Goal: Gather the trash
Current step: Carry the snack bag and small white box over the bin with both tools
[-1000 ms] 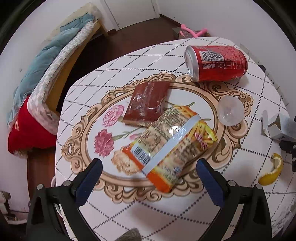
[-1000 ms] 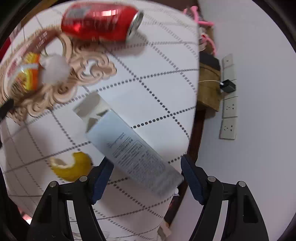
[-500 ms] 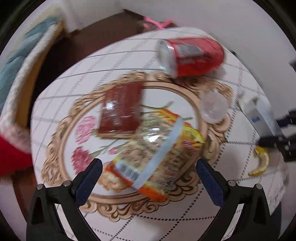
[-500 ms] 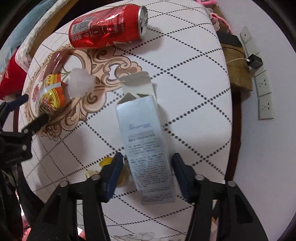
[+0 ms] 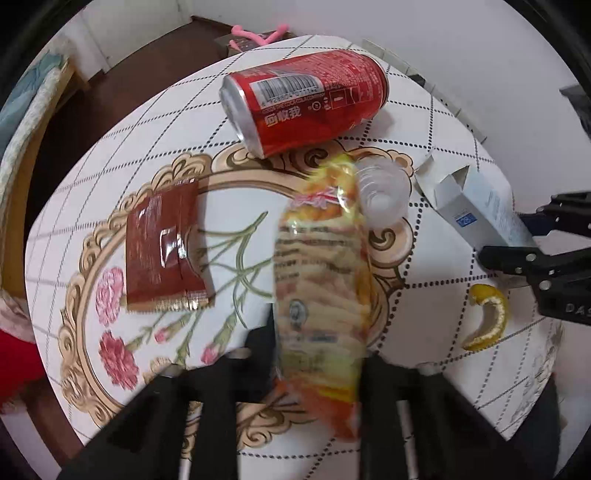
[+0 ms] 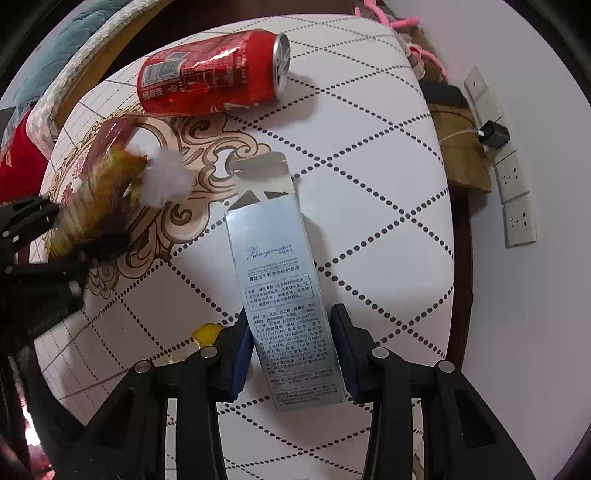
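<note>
My left gripper (image 5: 314, 354) is shut on the orange-yellow snack bag (image 5: 321, 266), which stands pinched and blurred between its fingers; it also shows in the right wrist view (image 6: 96, 206). My right gripper (image 6: 291, 347) is shut on the silver-blue carton (image 6: 280, 288), open flap pointing away; the carton also shows in the left wrist view (image 5: 476, 210). A red soda can (image 5: 306, 99) lies on its side at the far edge. A brown sachet (image 5: 162, 247), a clear plastic cup (image 5: 380, 195) and a yellow peel (image 5: 487, 317) lie on the table.
The round table (image 6: 369, 155) has a white dotted-diamond cloth with a flower medallion. A wall with sockets (image 6: 517, 199) stands to the right. A bed with teal and red bedding (image 5: 22, 122) is to the left. A pink object (image 5: 258, 33) lies beyond the table.
The left gripper has closed on the snack bag, which has turned end-on. The right gripper has closed on the carton, which has swung to point away from me.
</note>
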### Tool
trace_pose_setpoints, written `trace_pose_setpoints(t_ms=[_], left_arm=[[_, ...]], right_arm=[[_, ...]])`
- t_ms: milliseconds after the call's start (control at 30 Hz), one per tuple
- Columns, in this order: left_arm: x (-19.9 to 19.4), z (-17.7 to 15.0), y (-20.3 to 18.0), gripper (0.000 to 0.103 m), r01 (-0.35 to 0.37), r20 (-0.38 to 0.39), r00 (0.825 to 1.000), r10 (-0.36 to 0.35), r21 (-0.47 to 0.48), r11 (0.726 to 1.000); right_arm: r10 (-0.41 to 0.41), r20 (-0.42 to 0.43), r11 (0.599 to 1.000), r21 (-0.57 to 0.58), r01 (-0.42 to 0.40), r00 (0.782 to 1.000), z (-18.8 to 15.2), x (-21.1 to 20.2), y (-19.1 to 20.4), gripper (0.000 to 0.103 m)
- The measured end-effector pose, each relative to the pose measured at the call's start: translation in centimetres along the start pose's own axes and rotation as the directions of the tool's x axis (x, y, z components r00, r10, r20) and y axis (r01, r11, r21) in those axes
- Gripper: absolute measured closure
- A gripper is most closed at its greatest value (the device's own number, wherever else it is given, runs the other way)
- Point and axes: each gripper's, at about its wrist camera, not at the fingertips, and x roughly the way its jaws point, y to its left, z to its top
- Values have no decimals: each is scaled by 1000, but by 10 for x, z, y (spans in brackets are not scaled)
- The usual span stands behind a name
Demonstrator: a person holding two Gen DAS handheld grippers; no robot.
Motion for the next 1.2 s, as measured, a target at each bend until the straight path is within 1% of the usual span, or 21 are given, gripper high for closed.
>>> trace_pose_setpoints(t_ms=[100, 167, 300, 333, 400, 500, 633, 700, 833, 900, 1033, 1067, 1200], left_arm=[[-6, -12, -5, 92, -17, 19, 1000, 18, -44, 999], [-10, -26, -8, 93, -28, 36, 999, 30, -73, 997], [-30, -50, -5, 93, -11, 94, 995, 26, -157, 988], [-39, -57, -5, 94, -10, 116, 993, 31, -180, 984], [-53, -64, 8, 94, -13, 144, 989, 44, -204, 979], [-77, -73, 14, 94, -43, 189, 978, 86, -219, 975], [-114, -87, 17, 94, -88, 246, 958, 146, -234, 968], [-130, -91, 18, 94, -105, 278, 945, 175, -250, 962], [-164, -103, 30, 94, -126, 321, 923, 215, -277, 953], [-184, -112, 41, 94, -136, 346, 907, 239, -296, 945], [-218, -130, 66, 94, -148, 378, 883, 279, -340, 929], [-226, -137, 74, 94, -153, 385, 875, 293, -355, 922], [-248, -165, 110, 94, -173, 385, 856, 345, -416, 893]], right_arm=[[-3, 32, 1000, 9, 3, 999, -4, -1, 5, 61], [13, 47, 999, 29, -14, 999, -10, -2, 5, 61], [39, 83, 998, 48, -43, 996, -23, -9, 4, 61], [47, 93, 997, 54, -52, 995, -27, -11, 3, 61], [63, 122, 995, 74, -72, 991, -33, -19, 2, 61], [74, 166, 993, 83, -89, 983, -40, -31, 1, 61], [98, 229, 991, 72, -117, 969, -47, -54, 9, 61], [103, 254, 991, 58, -121, 962, -49, -67, 17, 61], [136, 318, 989, 8, -146, 938, -54, -100, 43, 61], [156, 339, 987, -15, -160, 928, -54, -113, 57, 61], [211, 375, 978, -78, -196, 903, -53, -140, 100, 61], [228, 382, 974, -98, -206, 896, -52, -147, 114, 61], [294, 382, 953, -191, -237, 876, -46, -160, 175, 61]])
